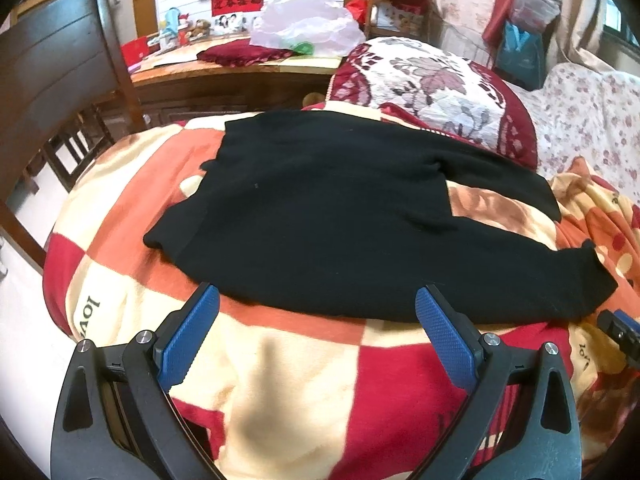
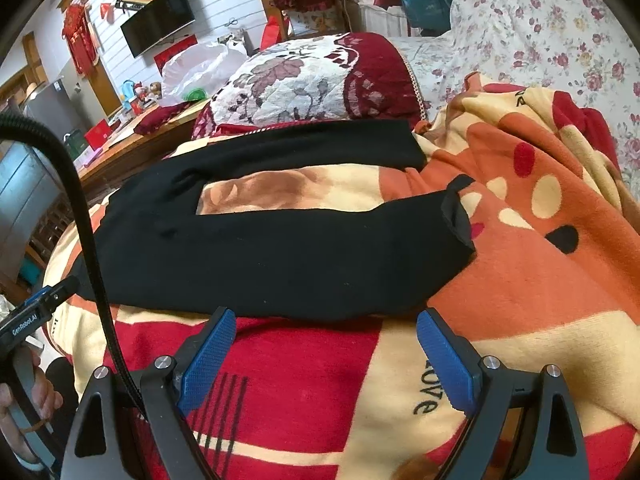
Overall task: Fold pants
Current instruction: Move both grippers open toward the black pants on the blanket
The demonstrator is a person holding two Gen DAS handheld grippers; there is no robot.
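Observation:
Black pants [image 1: 320, 208] lie spread flat on a red, orange and cream checked blanket [image 1: 280, 360], waist to the left, two legs running right with a gap between them. My left gripper [image 1: 318, 320] is open and empty, just in front of the near leg's edge. In the right wrist view the pants [image 2: 260, 252] show the near leg's cuff [image 2: 458, 216] at the right. My right gripper [image 2: 326, 340] is open and empty, fingertips close to the near leg's front edge. The tip of the right gripper shows at the right edge of the left wrist view [image 1: 620, 332].
A floral red-and-white cushion [image 1: 436, 88] lies behind the pants. A wooden table [image 1: 240, 68] with a plastic bag [image 1: 308, 26] stands beyond. A flowered sheet [image 2: 540, 32] covers the bed at the right. A black cable [image 2: 86, 232] crosses the left of the right wrist view.

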